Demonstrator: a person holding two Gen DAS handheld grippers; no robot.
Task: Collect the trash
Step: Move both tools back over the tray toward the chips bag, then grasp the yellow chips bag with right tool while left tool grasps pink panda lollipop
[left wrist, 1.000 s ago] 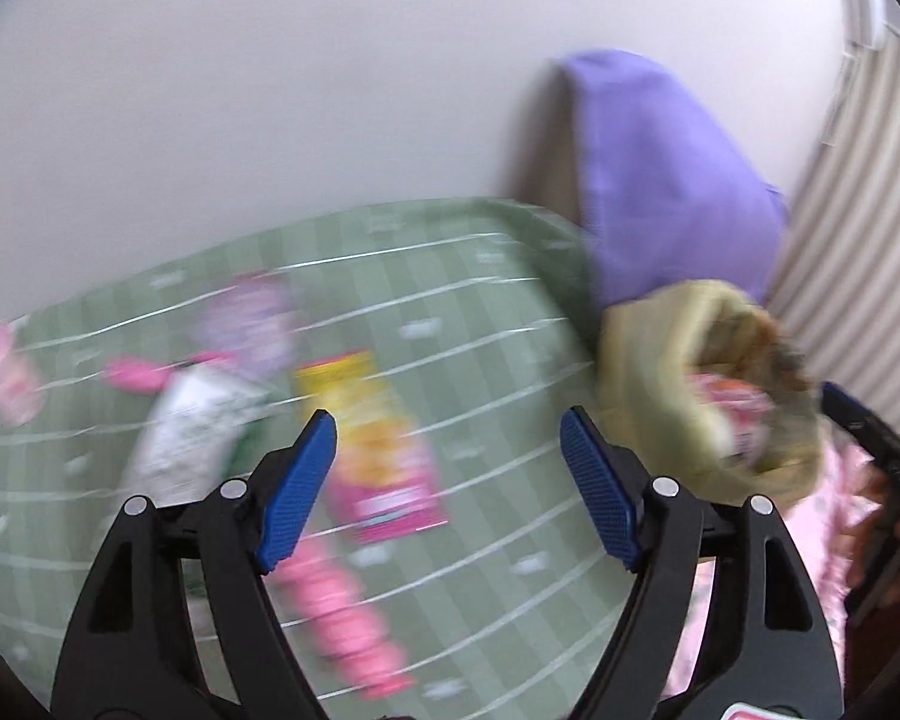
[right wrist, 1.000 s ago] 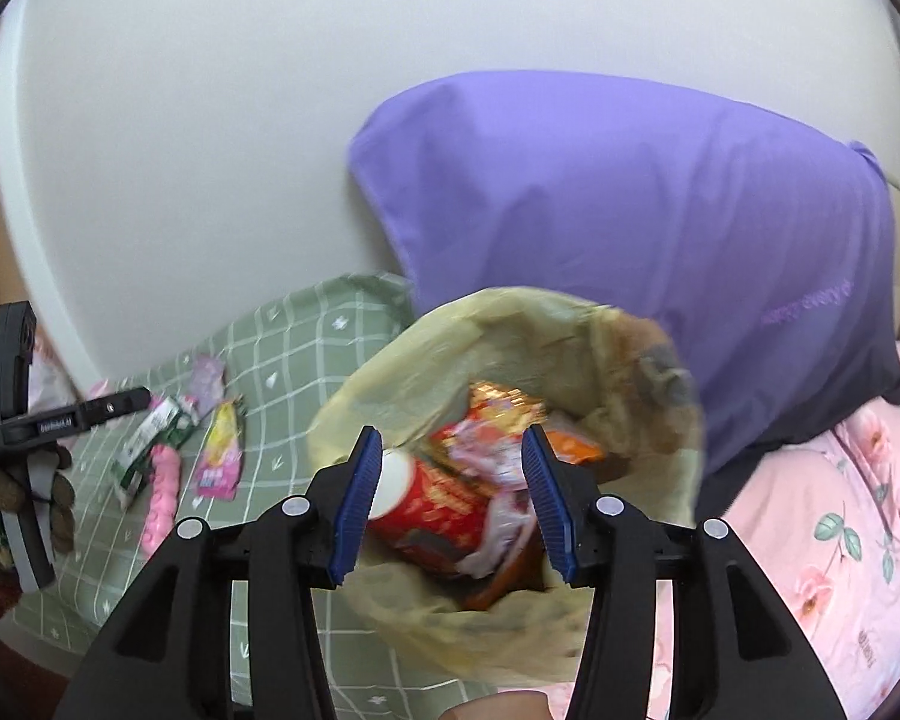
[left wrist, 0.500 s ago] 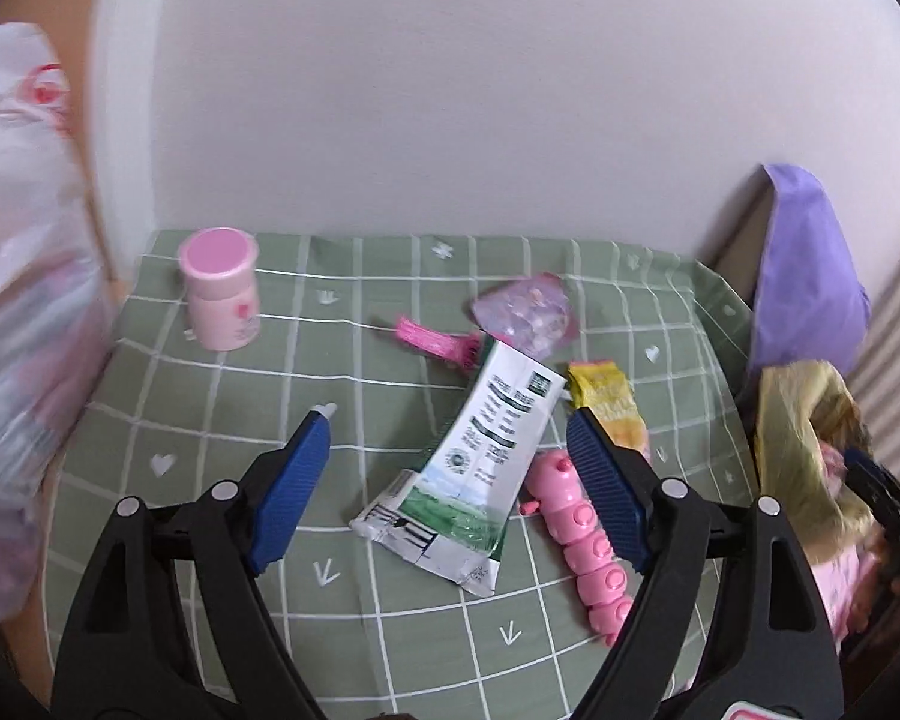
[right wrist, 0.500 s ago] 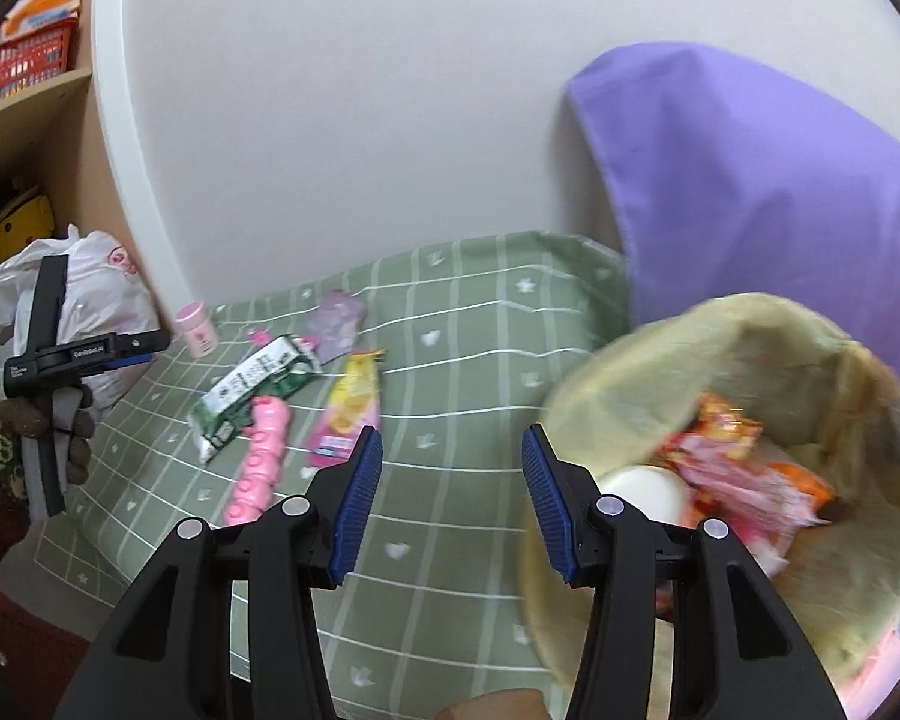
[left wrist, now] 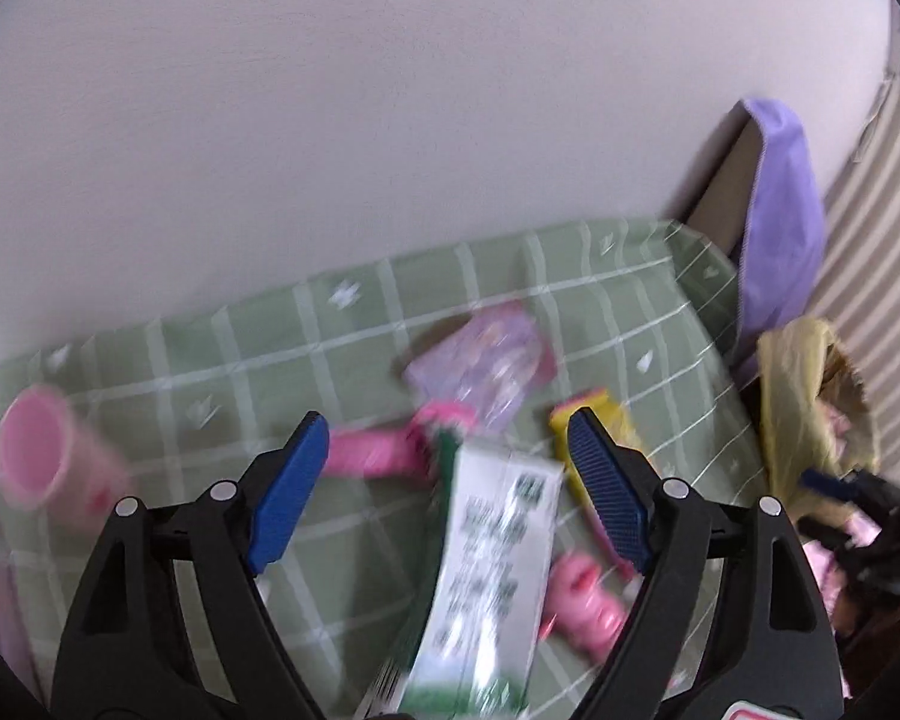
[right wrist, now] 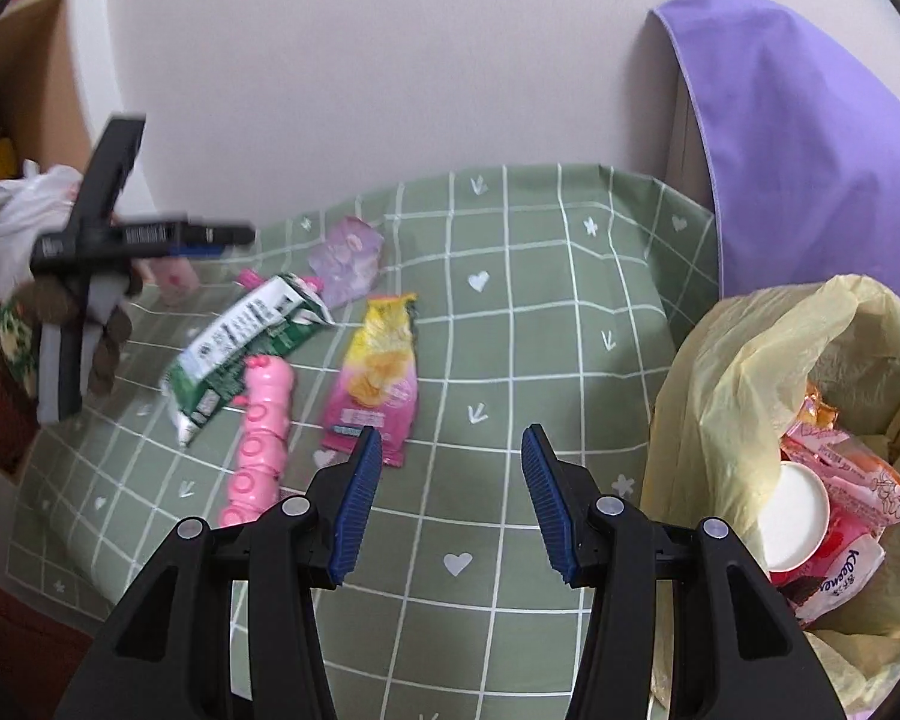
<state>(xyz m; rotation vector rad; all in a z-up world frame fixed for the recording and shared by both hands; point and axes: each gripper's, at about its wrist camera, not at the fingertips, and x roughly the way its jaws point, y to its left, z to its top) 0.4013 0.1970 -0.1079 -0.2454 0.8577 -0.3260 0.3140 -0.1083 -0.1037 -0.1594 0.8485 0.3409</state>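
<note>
Milk carton (left wrist: 486, 576) lies flat on green checked counter (right wrist: 510, 312), between spread fingers of left tool (left wrist: 447, 498); right tool (right wrist: 450, 498) spread, empty, beside yellow trash bag (right wrist: 750, 360).

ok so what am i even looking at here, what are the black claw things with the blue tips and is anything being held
There is no robot here. A person holds a hand-operated gripper in each hand, and each gripper carries a wide-angle camera looking out along its two blue-padded fingers. One picture comes from the left gripper, the other from the right gripper; the right view also shows the left one from the side.

Both look down at a green checked cloth with trash on it: a green and white carton, a pink caterpillar-shaped toy, a yellow and pink snack packet, a pale purple wrapper and a pink cup. On the right sits a yellow bag already holding wrappers.

Both grippers are open and hold nothing.
</note>
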